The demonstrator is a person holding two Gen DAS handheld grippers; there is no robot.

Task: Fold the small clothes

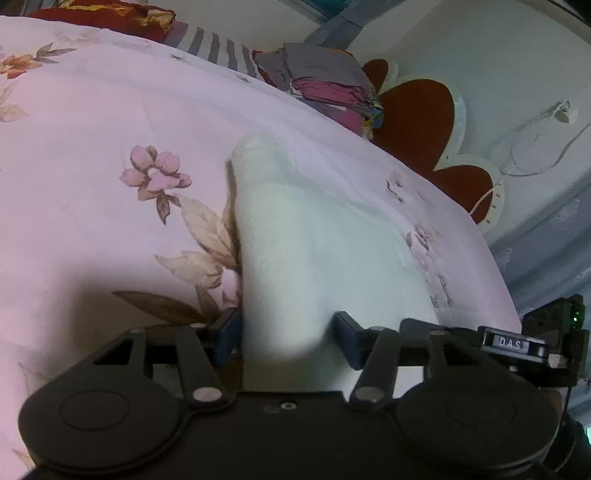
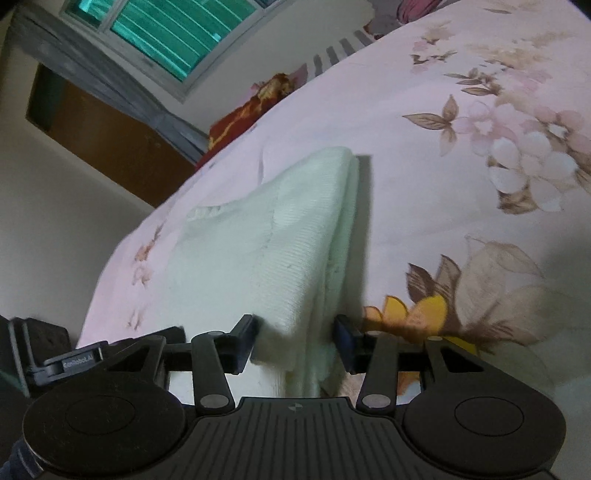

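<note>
A white knitted garment (image 1: pixel 295 240) lies folded on the pink floral bedsheet (image 1: pixel 110 110), its fold edge raised in a ridge. My left gripper (image 1: pixel 288 332) has the near end of the cloth bunched between its two blue pads, which press on it. In the right wrist view the same white garment (image 2: pixel 266 229) shows ribbed layers stacked along its right edge. My right gripper (image 2: pixel 295 332) is shut on the near corner of those layers. The cloth under both grippers is hidden by their bodies.
A pile of folded clothes (image 1: pixel 325 85) and a striped cloth (image 1: pixel 214 48) sit at the bed's far side. A red flower-shaped mat (image 1: pixel 417 114) and a white cable (image 1: pixel 535 147) lie on the floor beyond the bed edge. A window (image 2: pixel 177 33) and a wooden door (image 2: pixel 103 136) stand beyond.
</note>
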